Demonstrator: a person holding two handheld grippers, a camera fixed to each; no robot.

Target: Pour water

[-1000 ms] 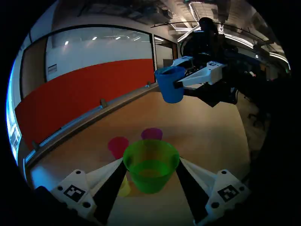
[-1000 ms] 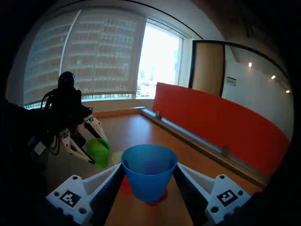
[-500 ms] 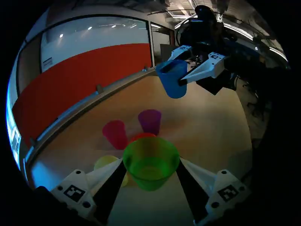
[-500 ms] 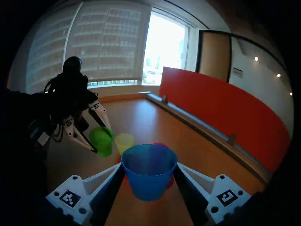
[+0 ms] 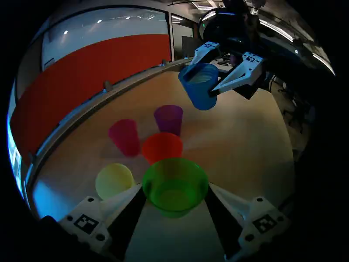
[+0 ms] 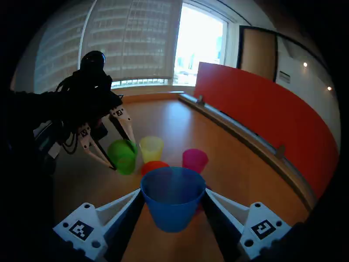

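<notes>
While the left tool (image 5: 175, 188) pinches the green cup (image 5: 175, 205) between both fingers, low over the worktop (image 5: 244, 139), the right tool (image 6: 172, 194) grips the blue cup (image 6: 172, 209) — held high and tipped a little — beyond the yellow cup (image 5: 114, 180), red cup (image 5: 162, 147), pink cup (image 5: 125, 136) and purple cup (image 5: 168, 118) standing there.

Your left gripper (image 5: 175, 188) ends in two white, wedge-shaped fingers (image 5: 109, 209) with black inner faces (image 5: 131, 218). Each finger carries a square black-and-white marker (image 5: 86, 222) with dark round screws (image 5: 100, 237) set around it. Your right gripper (image 6: 173, 192) is built the same way, white with black linings and its own pair of markers. In the right gripper view, the left gripper's housing (image 6: 87, 102) is black, topped by a rounded black dome (image 6: 93, 59), with dark cables (image 6: 65, 146) looping beneath.
</notes>
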